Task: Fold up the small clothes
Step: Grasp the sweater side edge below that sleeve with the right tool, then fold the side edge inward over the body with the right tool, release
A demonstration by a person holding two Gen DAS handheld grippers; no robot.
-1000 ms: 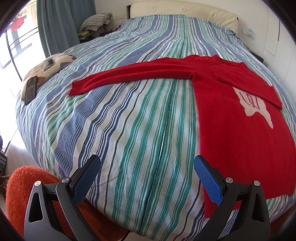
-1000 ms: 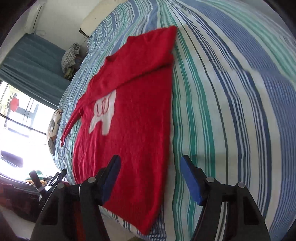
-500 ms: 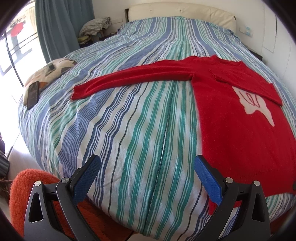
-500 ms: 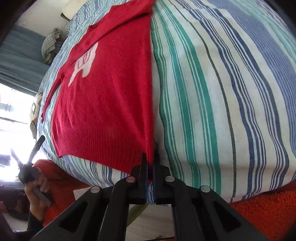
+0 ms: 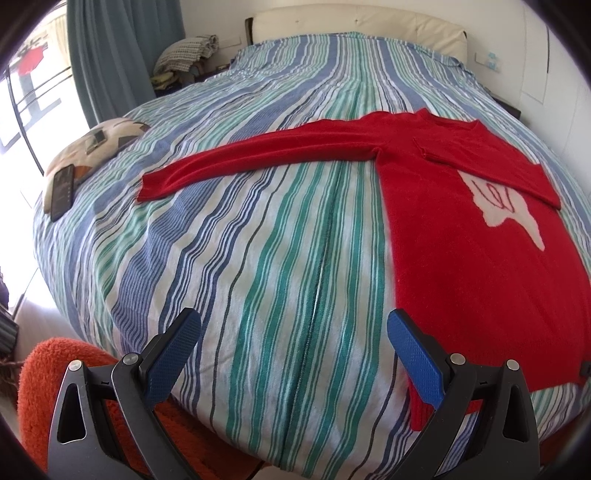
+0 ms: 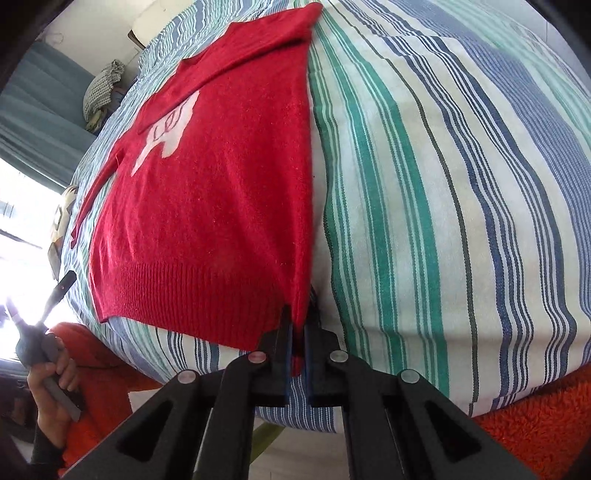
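the right tool (image 6: 297, 334) is pinched tight on the near right corner of the red sweater (image 6: 218, 206), right at the ribbed hem where it hangs over the foot of the bed (image 6: 424, 184). the left tool (image 5: 291, 350) hovers wide apart over bare striped cover, near the hem's other corner but touching nothing.

my worry is that bite: it looks thin, just the edge of the ribbing between the blue pads. if the right side lifts alone, the knit will likely stretch and slide out, or drag the whole body crooked across the cover. the fuzzy knit may also cling to the cotton and pull it into ridges. the left tool probably needs its own corner first.

the sweater lies flat, front up, soft and slightly hairy, with a white patch (image 5: 511, 206) carrying red line work on the chest. one sleeve (image 5: 491, 164) is folded across the chest; the other sleeve (image 5: 258, 155) stretches straight out to the left, so the folding seems barely begun.

further off, a printed cushion (image 5: 99, 142) with a dark flat device (image 5: 62, 190) sits at the left edge of the bed. a cream headboard (image 5: 354, 18) and blue curtain (image 5: 125, 44) close the room.
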